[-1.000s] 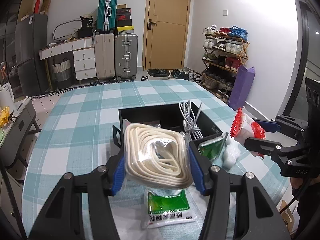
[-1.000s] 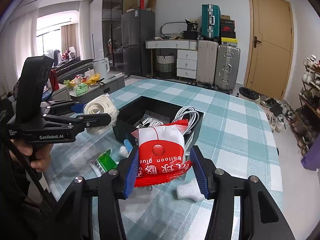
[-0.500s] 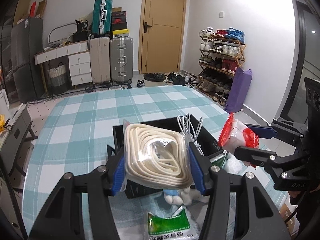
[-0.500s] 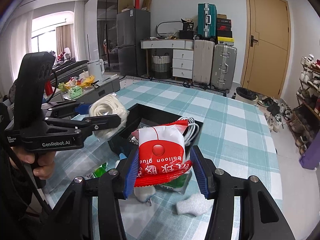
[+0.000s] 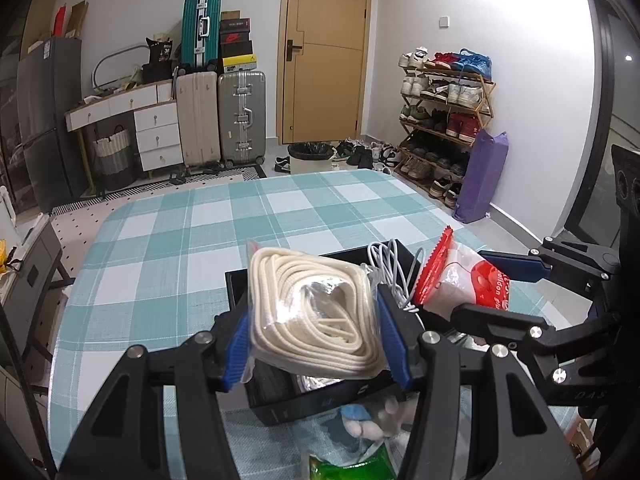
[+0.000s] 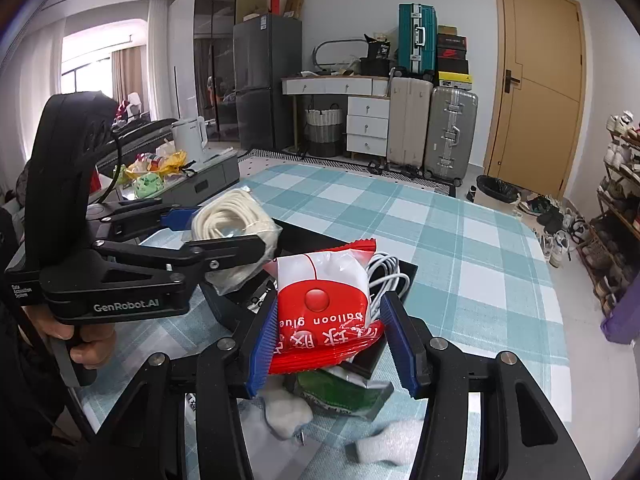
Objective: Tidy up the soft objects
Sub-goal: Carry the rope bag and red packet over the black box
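Observation:
My left gripper (image 5: 314, 334) is shut on a clear bag of coiled cream rope (image 5: 316, 312) and holds it over the near edge of a black open box (image 5: 280, 404). My right gripper (image 6: 330, 344) is shut on a red and white balloon glue packet (image 6: 324, 312), held over the box's right side; the packet also shows in the left wrist view (image 5: 460, 280). A white cable (image 6: 386, 276) lies in the box. The rope bag also shows in the right wrist view (image 6: 236, 224).
A green packet (image 5: 352, 466) and a small white and blue soft toy (image 5: 368, 420) lie on the teal checked tablecloth (image 5: 200, 240) in front of the box. White foam pieces (image 6: 388, 446) lie near the right gripper. Suitcases and a shoe rack stand beyond the table.
Both grippers have lifted and moved forward over the box with their loads still held. The green packet and toy have slid toward the bottom of both views.

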`<state>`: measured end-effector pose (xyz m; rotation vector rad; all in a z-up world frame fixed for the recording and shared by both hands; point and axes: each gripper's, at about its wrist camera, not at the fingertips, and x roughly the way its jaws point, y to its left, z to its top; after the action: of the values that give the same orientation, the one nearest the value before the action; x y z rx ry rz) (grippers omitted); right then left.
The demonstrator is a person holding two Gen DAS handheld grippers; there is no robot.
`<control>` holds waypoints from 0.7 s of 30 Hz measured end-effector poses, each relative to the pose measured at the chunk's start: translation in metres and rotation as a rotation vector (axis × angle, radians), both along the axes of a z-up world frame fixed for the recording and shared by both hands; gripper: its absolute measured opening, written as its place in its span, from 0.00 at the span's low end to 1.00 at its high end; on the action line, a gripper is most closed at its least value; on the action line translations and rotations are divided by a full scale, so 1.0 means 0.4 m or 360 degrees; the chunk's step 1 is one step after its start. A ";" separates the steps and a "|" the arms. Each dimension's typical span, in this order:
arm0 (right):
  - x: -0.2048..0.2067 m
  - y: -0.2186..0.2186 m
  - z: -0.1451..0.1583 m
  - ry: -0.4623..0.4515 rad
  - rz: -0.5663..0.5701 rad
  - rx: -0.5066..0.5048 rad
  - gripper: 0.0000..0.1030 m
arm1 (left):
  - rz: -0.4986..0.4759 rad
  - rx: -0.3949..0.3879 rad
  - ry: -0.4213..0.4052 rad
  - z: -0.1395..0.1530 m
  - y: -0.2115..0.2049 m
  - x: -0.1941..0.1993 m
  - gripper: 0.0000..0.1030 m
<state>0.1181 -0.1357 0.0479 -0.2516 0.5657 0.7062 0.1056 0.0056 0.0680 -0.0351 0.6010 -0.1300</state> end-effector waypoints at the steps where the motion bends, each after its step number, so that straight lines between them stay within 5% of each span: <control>1: 0.003 0.004 -0.002 0.0001 0.0002 -0.0003 0.50 | 0.0004 0.0002 0.0006 -0.004 0.002 0.007 0.54; 21: 0.053 0.093 -0.050 -0.0076 0.0023 -0.0281 0.50 | 0.0006 -0.0008 0.0089 -0.063 0.008 0.064 0.54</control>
<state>0.1391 -0.0985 0.0279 -0.4359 0.5816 0.6632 0.1312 0.0090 0.0430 -0.0450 0.6562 -0.1269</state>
